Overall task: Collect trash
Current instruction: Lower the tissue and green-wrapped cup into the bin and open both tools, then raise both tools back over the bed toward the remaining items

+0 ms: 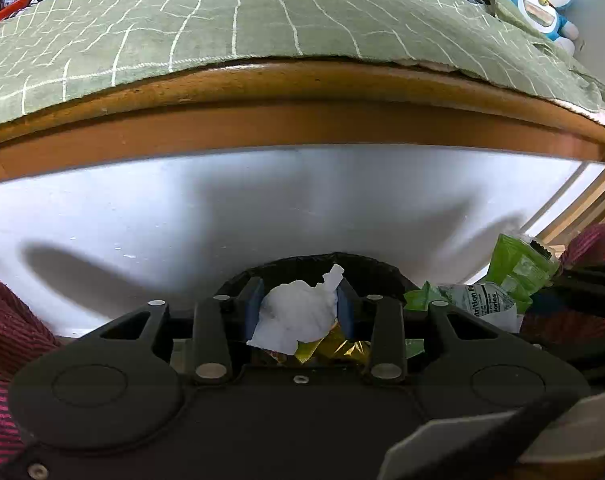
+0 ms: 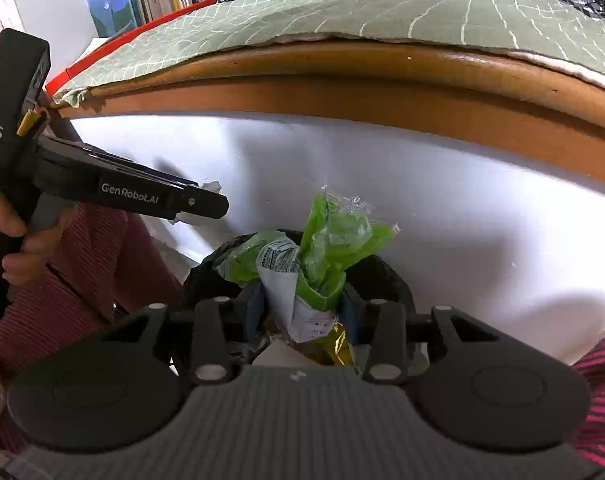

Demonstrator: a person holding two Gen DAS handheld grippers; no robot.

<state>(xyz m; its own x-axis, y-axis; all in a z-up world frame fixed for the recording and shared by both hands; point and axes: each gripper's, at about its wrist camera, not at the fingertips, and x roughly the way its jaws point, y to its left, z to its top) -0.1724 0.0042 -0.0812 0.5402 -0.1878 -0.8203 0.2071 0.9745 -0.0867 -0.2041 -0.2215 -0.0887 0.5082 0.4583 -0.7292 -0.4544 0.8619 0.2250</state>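
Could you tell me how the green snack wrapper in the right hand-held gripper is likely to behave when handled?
The green snack wrapper probably weighs little. It is crumpled film, so likely floppy. Its glossy surface may slip between the right hand-held gripper pads.

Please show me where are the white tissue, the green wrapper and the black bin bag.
white tissue (image 1: 298, 312), left wrist view, middle of the crumpled wad.
green wrapper (image 2: 334, 236), right wrist view, its upper green part.
black bin bag (image 2: 394, 280), right wrist view, its right rim.
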